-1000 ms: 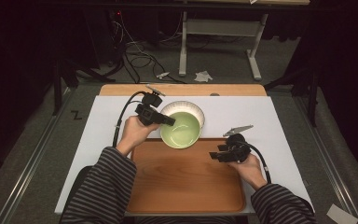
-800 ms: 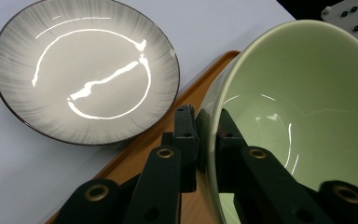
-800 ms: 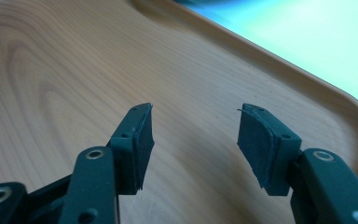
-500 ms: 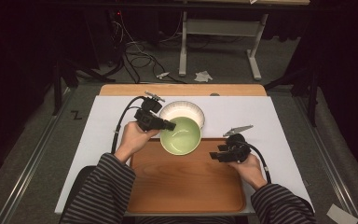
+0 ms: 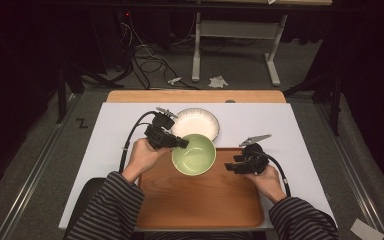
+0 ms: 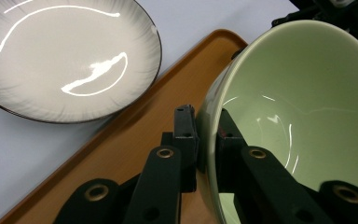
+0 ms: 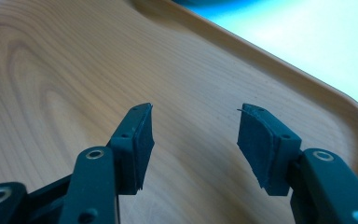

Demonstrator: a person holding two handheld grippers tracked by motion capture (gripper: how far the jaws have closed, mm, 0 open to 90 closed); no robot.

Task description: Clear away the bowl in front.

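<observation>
My left gripper (image 6: pixel 205 140) has its fingers pinched on the rim of the green bowl (image 5: pixel 194 154), one inside, one outside. The bowl hangs tilted over the tray's (image 5: pixel 200 200) far edge, just beside the white plate (image 5: pixel 196 124) on the table (image 5: pixel 110 130). My right gripper (image 7: pixel 193 140) waits low over the tray, fingers well apart, holding nothing. My guess: the bowl is lifted; setting it down on the tray is not yet done.
</observation>
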